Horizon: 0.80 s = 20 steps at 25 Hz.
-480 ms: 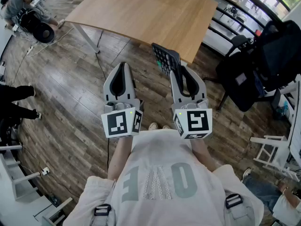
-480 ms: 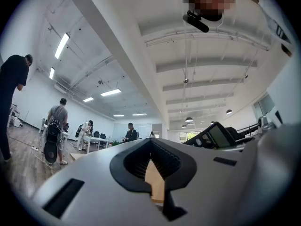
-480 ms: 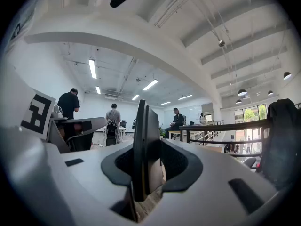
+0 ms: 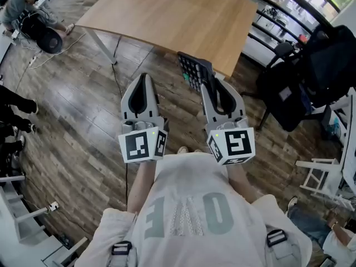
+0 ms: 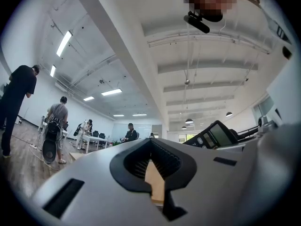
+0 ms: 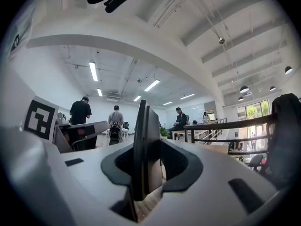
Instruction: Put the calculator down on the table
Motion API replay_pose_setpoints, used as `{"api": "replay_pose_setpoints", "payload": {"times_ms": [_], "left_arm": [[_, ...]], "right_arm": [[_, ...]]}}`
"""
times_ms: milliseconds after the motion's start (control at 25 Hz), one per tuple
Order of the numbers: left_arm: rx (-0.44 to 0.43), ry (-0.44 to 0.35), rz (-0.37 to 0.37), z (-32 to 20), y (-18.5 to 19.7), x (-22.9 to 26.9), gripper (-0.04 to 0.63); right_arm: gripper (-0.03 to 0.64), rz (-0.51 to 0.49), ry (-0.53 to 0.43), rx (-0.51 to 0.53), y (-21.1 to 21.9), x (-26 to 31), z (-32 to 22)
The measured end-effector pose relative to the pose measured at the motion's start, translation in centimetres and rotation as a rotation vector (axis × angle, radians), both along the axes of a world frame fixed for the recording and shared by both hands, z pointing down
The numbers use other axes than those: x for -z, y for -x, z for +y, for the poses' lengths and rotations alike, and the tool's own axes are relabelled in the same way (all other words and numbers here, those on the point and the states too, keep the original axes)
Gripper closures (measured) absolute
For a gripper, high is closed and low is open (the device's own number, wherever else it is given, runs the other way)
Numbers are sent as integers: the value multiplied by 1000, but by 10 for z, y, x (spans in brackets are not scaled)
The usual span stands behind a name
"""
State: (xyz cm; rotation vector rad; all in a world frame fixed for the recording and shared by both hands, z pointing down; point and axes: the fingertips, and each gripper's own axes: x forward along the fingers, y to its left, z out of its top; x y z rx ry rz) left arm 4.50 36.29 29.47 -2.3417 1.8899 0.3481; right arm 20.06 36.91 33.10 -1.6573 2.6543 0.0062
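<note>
Head view: the right gripper pinches the calculator, held over the floor with its long axis pointing ahead at the wooden table's near edge. The left gripper is pressed together and empty.

Right gripper view: the calculator stands edge-on between the jaws.

Nothing has noticeably shifted since the earlier frame.

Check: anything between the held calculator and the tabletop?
Nothing visible. The calculator, clamped in the right gripper's jaws, hangs by the near edge of the table, and the tabletop just past that edge is bare wood.
</note>
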Motion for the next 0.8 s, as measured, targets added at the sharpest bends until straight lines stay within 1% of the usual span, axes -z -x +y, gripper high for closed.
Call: {"api": "replay_pose_setpoints", "payload": {"times_ms": [200, 320, 480, 600, 720, 800], "left_arm": [[4, -4, 5, -8, 27, -4, 585], [24, 0, 7, -17, 45, -7, 585], [64, 11, 17, -35, 66, -12, 585], [80, -7, 19, -47, 77, -11, 585], [86, -30, -6, -62, 84, -14, 586], [78, -42, -30, -85, 83, -16, 584]], "right_arm": [[497, 10, 3, -12, 9, 1, -8], [497, 8, 0, -19, 9, 3, -17], [497, 19, -14, -22, 5, 6, -41], [497, 28, -34, -10, 4, 10, -64], [497, 48, -74, 16, 10, 15, -86], [497, 55, -106, 25, 14, 19, -109]]}}
